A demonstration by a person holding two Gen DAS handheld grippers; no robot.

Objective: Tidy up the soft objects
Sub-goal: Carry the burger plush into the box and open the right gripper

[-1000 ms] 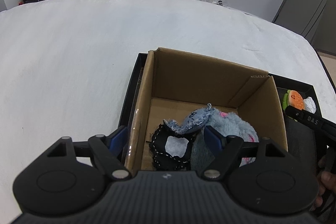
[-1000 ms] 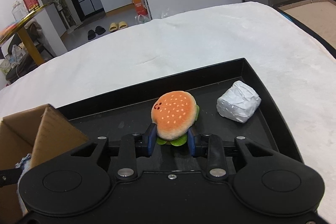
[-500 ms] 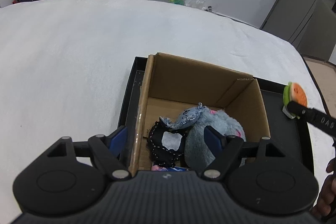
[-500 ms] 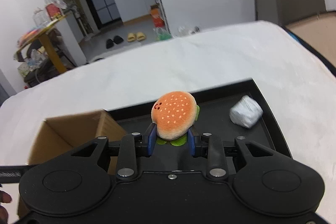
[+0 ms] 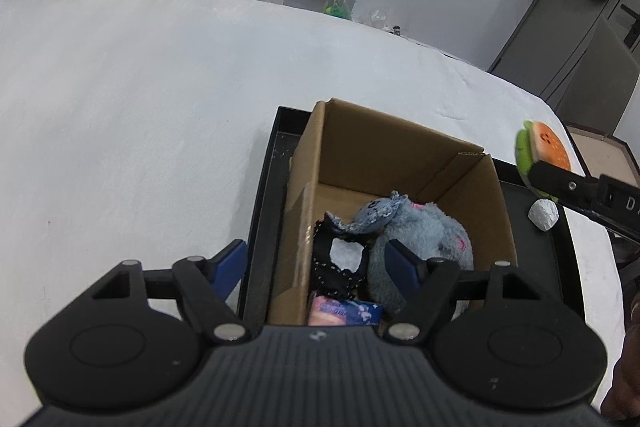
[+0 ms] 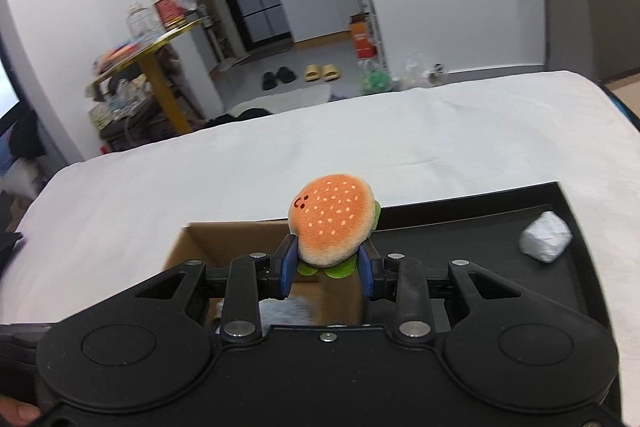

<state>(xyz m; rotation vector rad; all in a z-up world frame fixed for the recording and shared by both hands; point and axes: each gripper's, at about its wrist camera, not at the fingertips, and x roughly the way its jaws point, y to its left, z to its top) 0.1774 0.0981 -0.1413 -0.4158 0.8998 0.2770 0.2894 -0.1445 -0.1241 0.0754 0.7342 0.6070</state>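
Lifted off the black tray [image 6: 472,203] it sat on a second ago, the burger plush [image 6: 334,223] now rides clamped in the right gripper [image 6: 328,267] jaws, nearing the cardboard box [image 5: 384,143] for dropping in, while the left gripper [image 5: 316,263] hangs above that box, jaws apart and empty.

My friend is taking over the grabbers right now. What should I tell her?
Right gripper: shut on the burger plush, held in the air near the cardboard box.
Left gripper: open, empty, above the box's near edge.
Done: blue plush, a denim piece and a black fabric piece lie in the box, which sits on the black tray.
Left: drop the burger in. A white wrapped lump lies on the tray.
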